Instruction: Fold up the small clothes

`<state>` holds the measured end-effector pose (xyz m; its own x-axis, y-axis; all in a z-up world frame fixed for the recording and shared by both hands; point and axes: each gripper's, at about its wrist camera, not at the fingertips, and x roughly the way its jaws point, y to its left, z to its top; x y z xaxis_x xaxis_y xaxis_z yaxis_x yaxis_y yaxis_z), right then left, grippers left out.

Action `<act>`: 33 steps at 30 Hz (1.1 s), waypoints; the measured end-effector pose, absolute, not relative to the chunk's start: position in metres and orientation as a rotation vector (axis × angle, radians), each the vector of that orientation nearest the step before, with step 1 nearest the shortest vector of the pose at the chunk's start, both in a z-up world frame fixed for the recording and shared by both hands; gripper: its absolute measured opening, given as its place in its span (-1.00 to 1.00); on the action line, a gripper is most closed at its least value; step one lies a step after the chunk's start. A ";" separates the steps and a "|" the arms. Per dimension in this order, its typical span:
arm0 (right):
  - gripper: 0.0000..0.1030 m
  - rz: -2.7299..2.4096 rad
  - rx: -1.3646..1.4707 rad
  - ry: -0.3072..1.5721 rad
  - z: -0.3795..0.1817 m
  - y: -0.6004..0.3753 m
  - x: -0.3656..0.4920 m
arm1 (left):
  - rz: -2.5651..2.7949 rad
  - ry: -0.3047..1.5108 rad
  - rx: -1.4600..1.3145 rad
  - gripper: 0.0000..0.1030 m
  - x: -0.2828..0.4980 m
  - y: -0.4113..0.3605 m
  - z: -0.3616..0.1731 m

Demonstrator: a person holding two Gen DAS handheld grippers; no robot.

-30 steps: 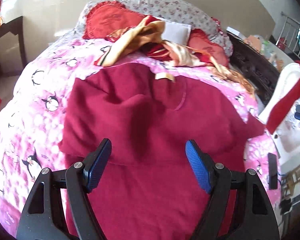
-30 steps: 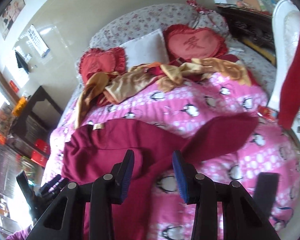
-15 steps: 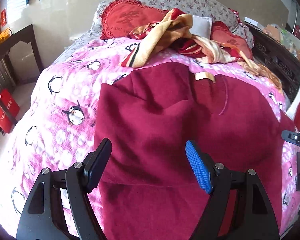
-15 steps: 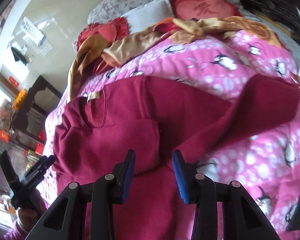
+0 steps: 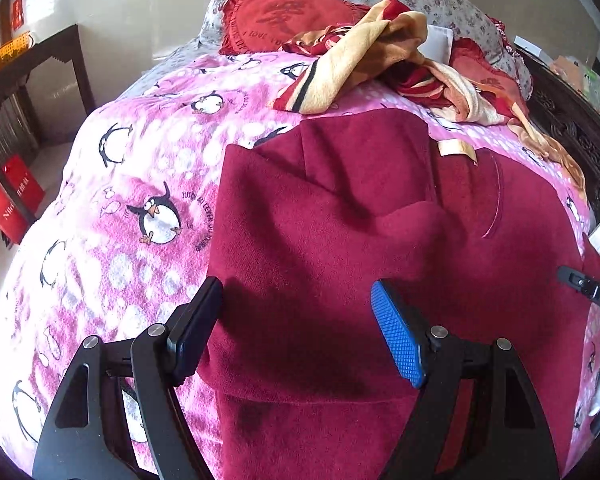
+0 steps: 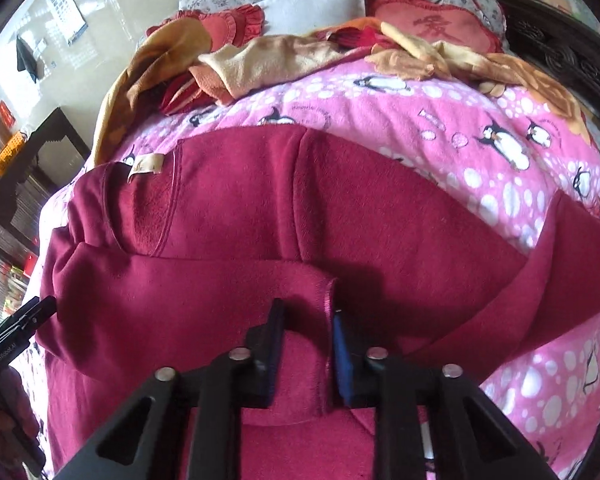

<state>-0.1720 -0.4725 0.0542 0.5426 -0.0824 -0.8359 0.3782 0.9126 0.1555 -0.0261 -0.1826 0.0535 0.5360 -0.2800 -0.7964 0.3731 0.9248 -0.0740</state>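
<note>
Nearest us, our right gripper has now closed on the folded sleeve's cuff of the red sweater; left gripper hangs open above its hem. Beyond, the sweater lies on the pink blanket. Second sleeve unfolded.

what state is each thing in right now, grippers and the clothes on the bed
left gripper: open, empty, above the sweater
right gripper: shut on the sweater's folded-in cuff
maroon sweater: spread flat, one sleeve folded across, other sleeve out
tan and red blanket: crumpled, unfolded
</note>
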 end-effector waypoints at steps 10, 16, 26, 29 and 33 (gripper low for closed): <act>-0.77 -0.310 0.360 0.945 0.061 -0.481 -0.190 | -0.362 0.943 0.162 0.49 -0.024 -0.192 0.039; -0.77 -0.284 0.436 0.938 0.058 -0.490 -0.198 | -0.357 0.947 0.159 0.49 -0.023 -0.193 0.039; -0.77 -0.256 0.565 0.878 0.072 -0.508 -0.230 | -0.392 0.926 0.107 0.49 -0.033 -0.184 0.057; -0.76 -0.314 0.631 0.868 0.070 -0.538 -0.247 | -0.422 0.904 0.104 0.49 -0.038 -0.187 0.067; -0.76 -0.448 0.742 0.824 0.070 -0.589 -0.278 | -0.458 0.912 0.103 0.49 -0.042 -0.196 0.070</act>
